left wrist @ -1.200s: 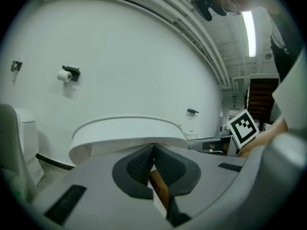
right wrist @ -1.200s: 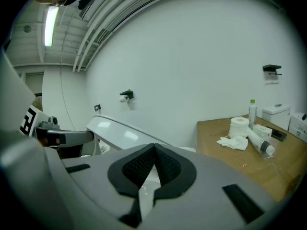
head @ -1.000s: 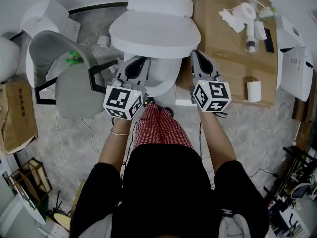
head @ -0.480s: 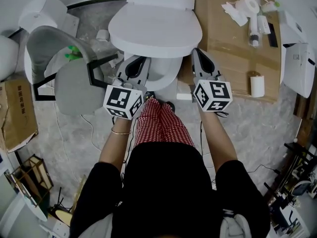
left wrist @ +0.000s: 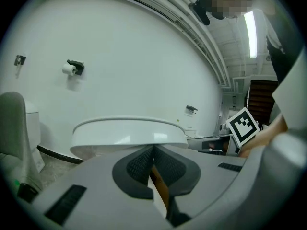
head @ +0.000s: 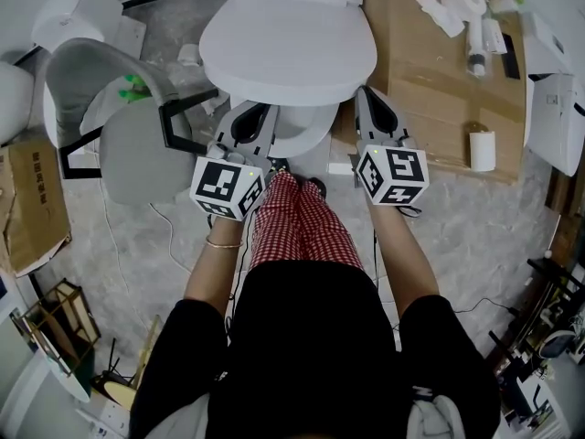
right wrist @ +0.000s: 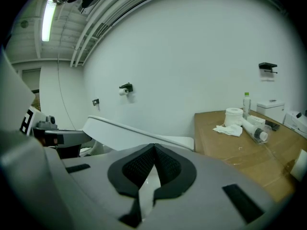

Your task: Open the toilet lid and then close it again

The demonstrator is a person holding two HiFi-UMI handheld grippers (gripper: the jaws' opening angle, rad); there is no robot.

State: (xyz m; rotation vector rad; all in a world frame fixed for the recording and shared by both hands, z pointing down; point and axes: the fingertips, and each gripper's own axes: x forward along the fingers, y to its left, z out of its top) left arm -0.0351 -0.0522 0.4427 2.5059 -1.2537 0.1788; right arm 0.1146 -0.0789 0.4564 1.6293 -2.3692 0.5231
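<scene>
In the head view the white toilet lid (head: 288,44) is tilted up off the bowl (head: 306,135), its front edge raised. My left gripper (head: 255,110) sits under the lid's front left edge, and my right gripper (head: 364,94) under its front right edge. Both are shut with nothing between the jaws. In the left gripper view the lid (left wrist: 129,131) hangs just above the left gripper (left wrist: 153,148). The right gripper view shows the lid (right wrist: 125,133) slanting up to the left, just beyond the right gripper (right wrist: 154,147).
A grey chair (head: 128,144) stands left of the toilet. A wooden table (head: 430,90) on the right holds tissue, bottles and a paper roll (head: 482,150). A cardboard box (head: 32,199) lies at far left. The person's checked trouser leg (head: 297,227) is just before the bowl.
The lid's front edge has come up a little higher and looks larger in the head view. Both grippers stay shut beneath it.
</scene>
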